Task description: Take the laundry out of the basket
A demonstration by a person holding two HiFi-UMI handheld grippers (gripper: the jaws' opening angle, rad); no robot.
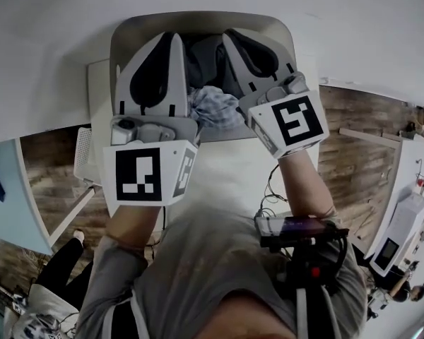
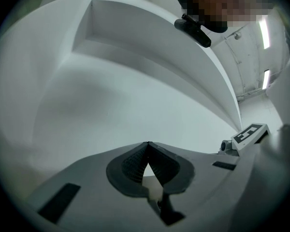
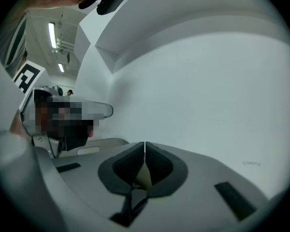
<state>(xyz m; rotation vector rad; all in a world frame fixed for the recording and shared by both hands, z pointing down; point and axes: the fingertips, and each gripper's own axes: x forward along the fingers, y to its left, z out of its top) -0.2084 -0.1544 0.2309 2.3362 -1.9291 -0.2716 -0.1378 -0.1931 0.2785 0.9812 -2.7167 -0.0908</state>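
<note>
Above the single basket [image 1: 198, 18], two grippers sit side by side: left gripper [image 1: 168, 44] and right gripper [image 1: 234, 39], both clenched tip to tip and empty. Two laundry items lie inside it, one pale cloth [image 1: 213, 106] and one dark garment [image 1: 203, 58].

- Soft, even indoor light; ceiling strip lights [image 2: 265, 32] glare brightly in both gripper views.
- Strong fisheye bending, black vignetted corners there.
- Head view slightly soft, colours muted.
</note>
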